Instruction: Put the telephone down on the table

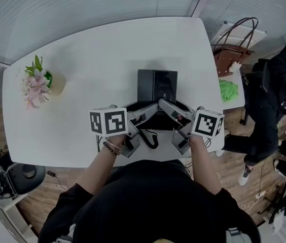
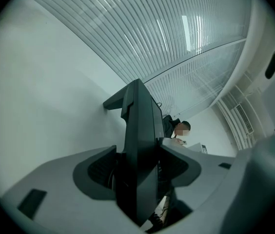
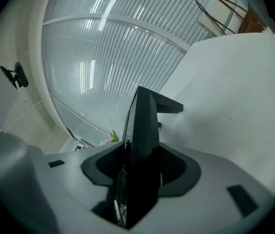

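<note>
A black desk telephone [image 1: 156,86] sits over the middle of the white surface [image 1: 97,59], towards its near edge. Its near end is raised between both tongs. The left tongs [image 1: 148,107] come in from the near left and the right tongs [image 1: 167,107] from the near right, each clamped across the thickness of the telephone's body. Both gripper views show the dark pads pressed against its two faces. In the left gripper view a foot at the telephone's far end reaches to the surface, but contact cannot be told. The coiled cord [image 1: 150,138] hangs below the near end. A pot of pink flowers [image 1: 39,82] stands at the far left, well apart. A brown handbag [image 1: 233,49] and a green cloth [image 1: 228,90] lie at the right.
</note>
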